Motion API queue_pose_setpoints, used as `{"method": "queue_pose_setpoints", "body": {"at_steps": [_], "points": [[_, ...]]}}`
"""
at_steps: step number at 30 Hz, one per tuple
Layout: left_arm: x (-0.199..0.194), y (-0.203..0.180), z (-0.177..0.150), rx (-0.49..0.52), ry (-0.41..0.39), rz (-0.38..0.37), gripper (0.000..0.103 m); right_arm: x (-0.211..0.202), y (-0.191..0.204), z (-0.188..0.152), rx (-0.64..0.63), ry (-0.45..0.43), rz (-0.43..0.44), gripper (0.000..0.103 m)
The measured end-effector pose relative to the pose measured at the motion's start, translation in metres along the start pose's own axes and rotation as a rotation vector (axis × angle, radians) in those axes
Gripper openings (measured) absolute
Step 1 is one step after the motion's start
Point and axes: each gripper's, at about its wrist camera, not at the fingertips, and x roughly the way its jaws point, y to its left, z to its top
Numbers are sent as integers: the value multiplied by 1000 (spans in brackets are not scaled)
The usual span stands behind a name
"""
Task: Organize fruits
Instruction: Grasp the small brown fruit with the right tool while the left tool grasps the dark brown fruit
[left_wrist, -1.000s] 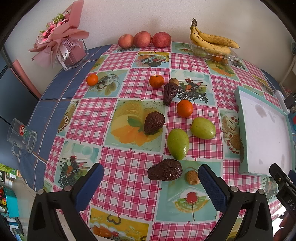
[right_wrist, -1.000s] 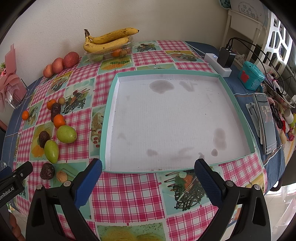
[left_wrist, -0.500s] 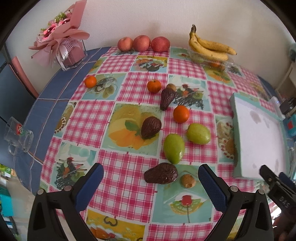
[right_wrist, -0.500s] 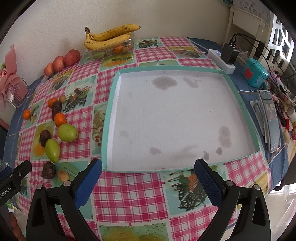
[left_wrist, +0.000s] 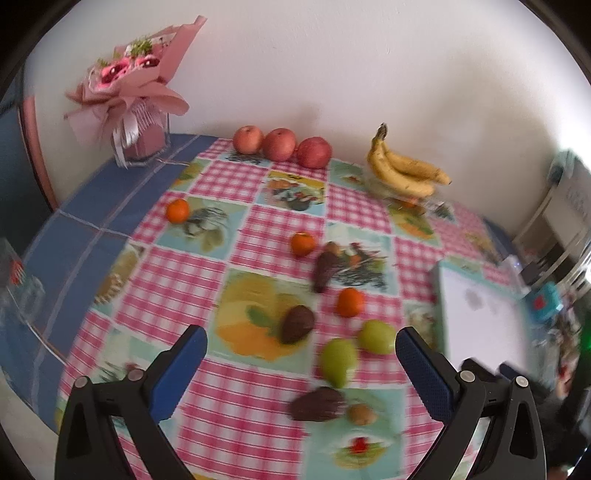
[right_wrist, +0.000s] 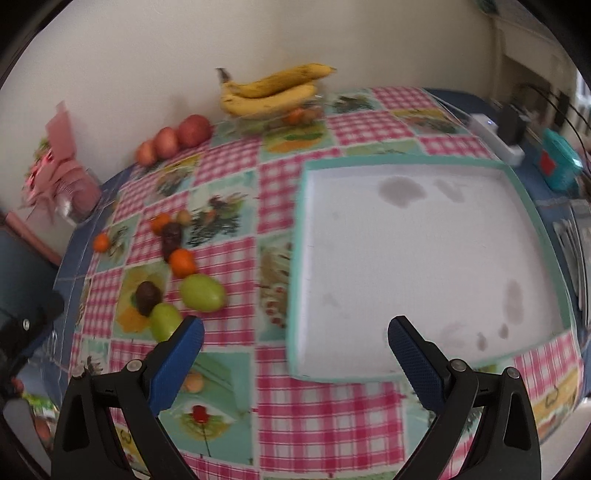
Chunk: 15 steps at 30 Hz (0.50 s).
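Note:
Fruit lies loose on the checked tablecloth: two green mangoes (left_wrist: 338, 360) (left_wrist: 376, 336), dark avocados (left_wrist: 297, 324) (left_wrist: 317, 404), oranges (left_wrist: 349, 302) (left_wrist: 303, 243) (left_wrist: 177, 210), a small brown fruit (left_wrist: 362, 414), three apples (left_wrist: 280, 144) and bananas (left_wrist: 404, 173). A white tray with teal rim (right_wrist: 413, 258) sits at the right. My left gripper (left_wrist: 301, 343) is open and empty above the fruit. My right gripper (right_wrist: 295, 334) is open and empty over the tray's near left corner.
A pink bouquet (left_wrist: 129, 88) stands at the back left corner. A glass mug (left_wrist: 22, 291) is at the left table edge. A power strip (right_wrist: 491, 127), a teal box (right_wrist: 559, 160) and phones lie right of the tray.
Both grippers have tilted up and pulled back, so more wall shows. The right view has swung left toward the fruit. Both views are blurred by motion. No fruit has moved.

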Motion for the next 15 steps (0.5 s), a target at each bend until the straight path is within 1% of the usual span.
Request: {"method": "queue_pose_setpoints", "body": {"at_steps": [1,2,3,4,5,6,7,8,10,11,14,15], "points": [[5,4,1,24,29,14,103,1,5,1,-16,-2,6,100],[9,10,1,25,64,10,103,1,10,0,-32,-2,15,100],[10,13,2,34,73,21,103,2,15,0,-48,-1,26,100],[16,20,-1,22,117,12,103,3,20,0,-66,4,38,100],[21,24,-2,26,148,22,103,5,26,-1,-85,8,48,100],[24,25,-2,52,164,57,103,5,29,-2,-98,14,56,100],[23,26,-3,69,168,75,103,7,33,-2,-107,21,60,100],[26,27,-3,75,189,87,103,10,38,-3,-116,32,64,100],[33,30,-5,70,229,79,103,18,45,-4,-131,66,62,99],[37,30,-6,75,237,90,103,23,49,-6,-143,86,57,99],[48,29,-8,108,254,152,103,32,60,-11,-175,131,59,88],[50,29,-9,112,260,165,102,35,62,-13,-179,147,65,88]]}}
